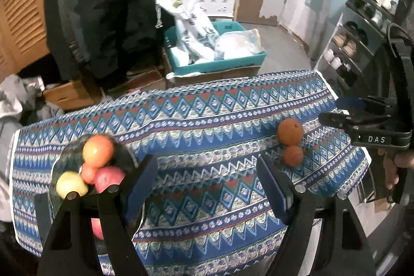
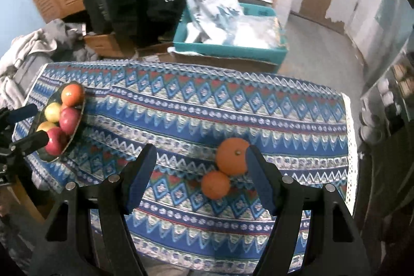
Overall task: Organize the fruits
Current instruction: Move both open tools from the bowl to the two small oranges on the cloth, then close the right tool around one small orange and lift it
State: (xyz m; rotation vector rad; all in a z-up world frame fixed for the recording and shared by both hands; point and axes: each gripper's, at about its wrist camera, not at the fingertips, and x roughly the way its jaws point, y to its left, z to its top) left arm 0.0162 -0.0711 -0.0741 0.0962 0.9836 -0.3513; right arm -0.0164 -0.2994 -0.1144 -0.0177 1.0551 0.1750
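Jaws apart, oranges (image 2: pixel 227 170) just beside.

Right claw (image 2: pixel 200 180) open above two oranges (image 2: pixel 223 168) on patterned cloth (image 2: pixel 233 105).

Each gripper is built from black plastic arms shaped as open triangular frames, joined by round silver pivot pins. The fingers (image 1: pixel 141 188) of the left gripper (image 1: pixel 207 188) are faced with dark blue ribbed pads, as are those of the right gripper (image 2: pixel 200 177). White letters "DAS" are printed on the right gripper's black body, seen from the left wrist.
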